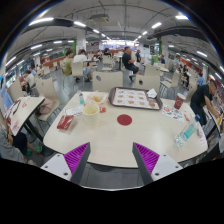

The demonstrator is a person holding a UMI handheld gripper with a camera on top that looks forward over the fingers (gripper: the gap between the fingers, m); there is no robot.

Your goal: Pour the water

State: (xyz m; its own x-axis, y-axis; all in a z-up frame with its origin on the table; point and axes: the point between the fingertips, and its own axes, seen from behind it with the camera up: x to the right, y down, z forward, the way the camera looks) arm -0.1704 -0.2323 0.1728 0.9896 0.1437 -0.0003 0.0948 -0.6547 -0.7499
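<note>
Beyond the claw (pixel 111 158), whose fingers stand wide apart and empty, a white tabletop (pixel 120 140) carries the goods. What looks like a clear bottle (pixel 82 101), likely the pouring vessel, stands well ahead beside a pale cup (pixel 93 103), within reach of a forward approach; a tray (pixel 134 97) lies alongside.

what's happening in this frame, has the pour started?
Not yet, going by this frame. The handheld gripper is open and holding nothing, fingers near the table's front edge. Everything sits beyond them: a bottle beside a yellowish container, a tray next to that, a round red item in the middle, and a red cup further along. People sit at tables in the background.
</note>
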